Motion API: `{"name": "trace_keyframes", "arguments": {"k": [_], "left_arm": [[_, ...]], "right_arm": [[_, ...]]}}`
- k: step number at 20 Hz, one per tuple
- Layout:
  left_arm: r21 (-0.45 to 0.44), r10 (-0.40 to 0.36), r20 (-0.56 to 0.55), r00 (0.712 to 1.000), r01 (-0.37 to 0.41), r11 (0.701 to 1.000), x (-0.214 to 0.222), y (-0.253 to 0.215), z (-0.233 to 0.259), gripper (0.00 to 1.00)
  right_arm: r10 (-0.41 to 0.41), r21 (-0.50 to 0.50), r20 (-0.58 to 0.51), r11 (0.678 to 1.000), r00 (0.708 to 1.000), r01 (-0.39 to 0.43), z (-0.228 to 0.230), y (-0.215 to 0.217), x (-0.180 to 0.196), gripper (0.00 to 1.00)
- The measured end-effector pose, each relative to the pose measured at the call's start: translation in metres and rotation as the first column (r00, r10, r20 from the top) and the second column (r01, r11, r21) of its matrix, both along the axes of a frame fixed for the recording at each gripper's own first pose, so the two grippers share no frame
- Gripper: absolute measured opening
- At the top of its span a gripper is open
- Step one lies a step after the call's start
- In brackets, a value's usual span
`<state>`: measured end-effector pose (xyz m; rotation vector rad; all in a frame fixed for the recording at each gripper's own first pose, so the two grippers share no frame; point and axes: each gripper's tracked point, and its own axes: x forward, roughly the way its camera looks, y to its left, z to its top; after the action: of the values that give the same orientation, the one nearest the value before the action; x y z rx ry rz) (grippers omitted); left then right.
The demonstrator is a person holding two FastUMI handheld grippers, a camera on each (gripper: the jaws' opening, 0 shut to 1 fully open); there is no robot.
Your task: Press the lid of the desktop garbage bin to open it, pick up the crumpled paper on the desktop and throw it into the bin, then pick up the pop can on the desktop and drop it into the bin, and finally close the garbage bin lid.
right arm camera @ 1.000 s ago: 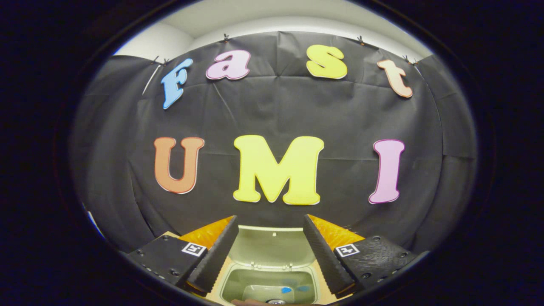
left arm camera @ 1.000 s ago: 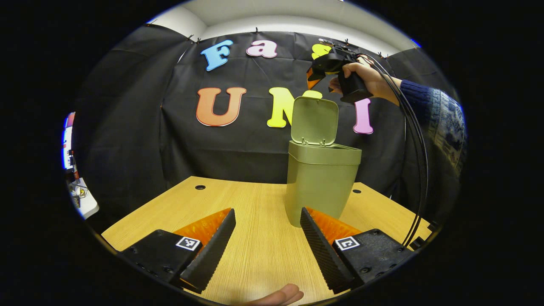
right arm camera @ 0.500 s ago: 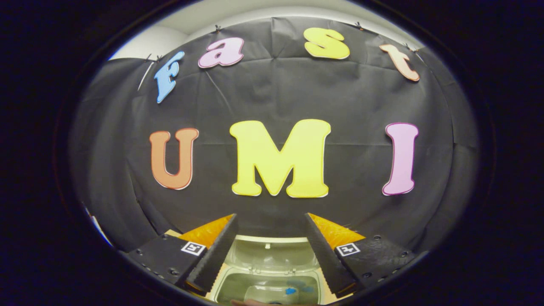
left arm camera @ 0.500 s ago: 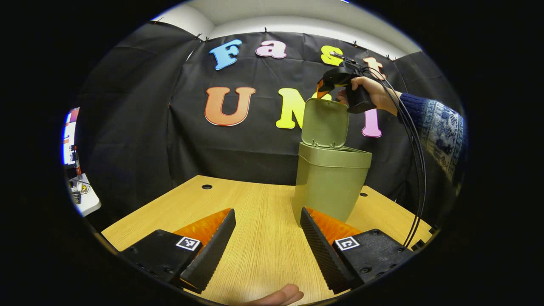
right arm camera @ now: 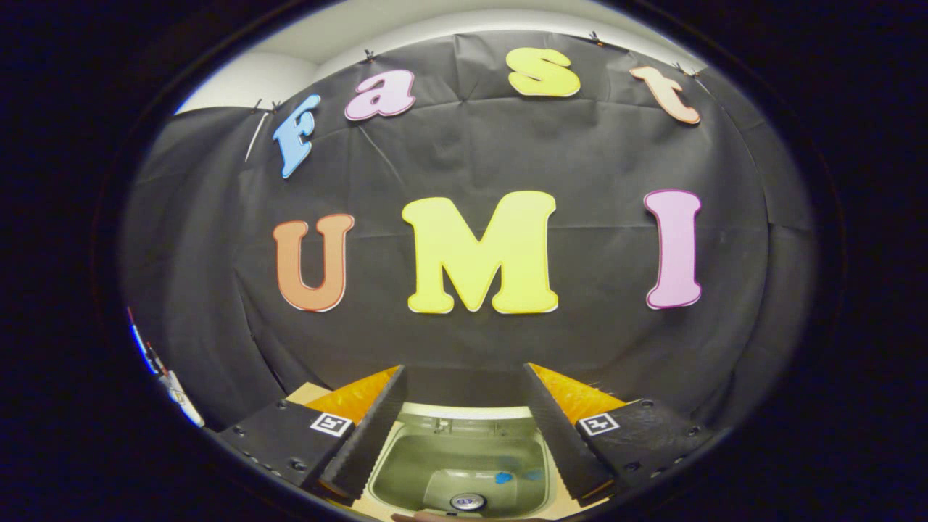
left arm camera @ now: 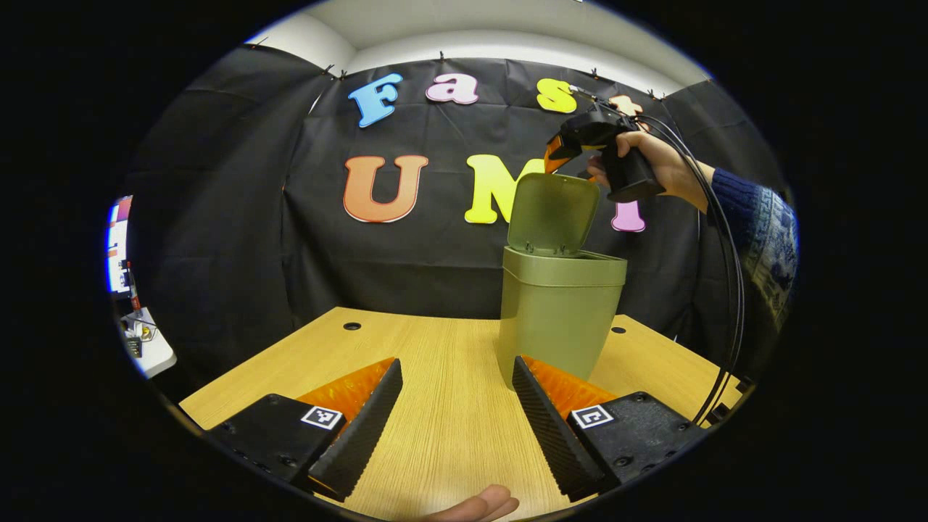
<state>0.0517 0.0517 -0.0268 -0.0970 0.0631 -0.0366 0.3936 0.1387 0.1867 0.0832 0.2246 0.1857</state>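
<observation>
Two grippers are at work, and both stand wide open with nothing between their fingers. Nearest, the left gripper [left arm camera: 457, 420] hovers low over the wooden table [left arm camera: 435, 362], toward its near edge. Farther back, toward the table's right side, the green bin [left arm camera: 558, 312] stands with its lid [left arm camera: 554, 214] tilted up on its hinge. Above and just behind the lid, a hand [left arm camera: 656, 163] holds the right gripper [right arm camera: 460, 435]. The right gripper view looks down into the bin, where the pop can [right arm camera: 467, 502] seemingly lies, though it is dim. Closing well probably means bringing one finger behind the lid's top edge and pushing forward and down until it latches.
</observation>
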Motion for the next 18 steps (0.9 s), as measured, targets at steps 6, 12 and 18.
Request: {"name": "trace_keyframes", "arguments": {"k": [6,12,18], "left_arm": [[-0.036,0.019,0.004,1.0,-0.019,0.999,-0.005,0.006,0.005,0.98],[-0.037,0.03,0.018,0.999,-0.029,0.999,-0.007,0.008,0.008,0.98],[-0.021,0.029,0.028,0.999,-0.029,0.999,-0.008,0.004,0.011,0.98]], "right_arm": [[0.03,-0.017,-0.06,0.999,0.998,-0.032,-0.035,0.006,-0.029,0.98],[0.038,-0.001,-0.099,0.999,0.994,-0.038,-0.063,0.005,-0.052,0.98],[0.034,-0.03,-0.134,0.999,0.99,-0.039,-0.089,0.007,-0.064,0.98]]}}
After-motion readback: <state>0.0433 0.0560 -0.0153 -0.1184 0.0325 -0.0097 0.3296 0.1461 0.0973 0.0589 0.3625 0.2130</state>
